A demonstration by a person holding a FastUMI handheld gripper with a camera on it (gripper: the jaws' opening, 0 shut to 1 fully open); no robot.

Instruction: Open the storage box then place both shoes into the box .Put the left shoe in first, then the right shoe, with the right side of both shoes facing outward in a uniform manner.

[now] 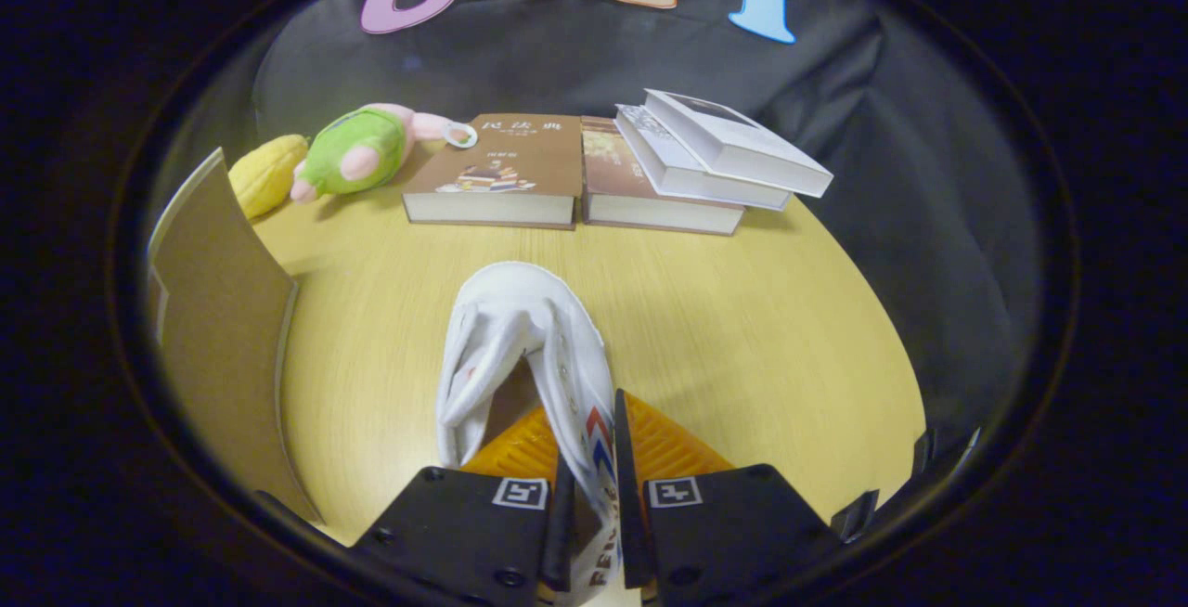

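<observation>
The gripper (594, 458) had its two fingers nearly together, pinching one side wall of a white shoe (520, 356) between them; one finger (520, 449) sat inside the shoe's opening and the other (664, 445) lay against the outer face of that wall, which carried red and blue chevron stripes. Only the thickness of the canvas kept the jaws apart. The shoe extended forward from the fingers, its rounded toe pointing away, toward the books, its open collar and eyelet rows facing up. Whether the sole rested on the table (742, 329) or hung just above it could not be told.

To the left of the shoe and fingers stood a brown cardboard panel (223, 329), upright, evidently a wall or flap of the storage box; the rest of the box lay outside what could be seen.

Beyond the toe, at the far edge of the light wooden table, two brown-covered books (501, 175) lay flat side by side, touching. Two white books (724, 152) were stacked askew on the right-hand brown one. Left of the books lay a green and pink plush toy (357, 152), and just beside it a yellow plush toy (267, 175).
</observation>
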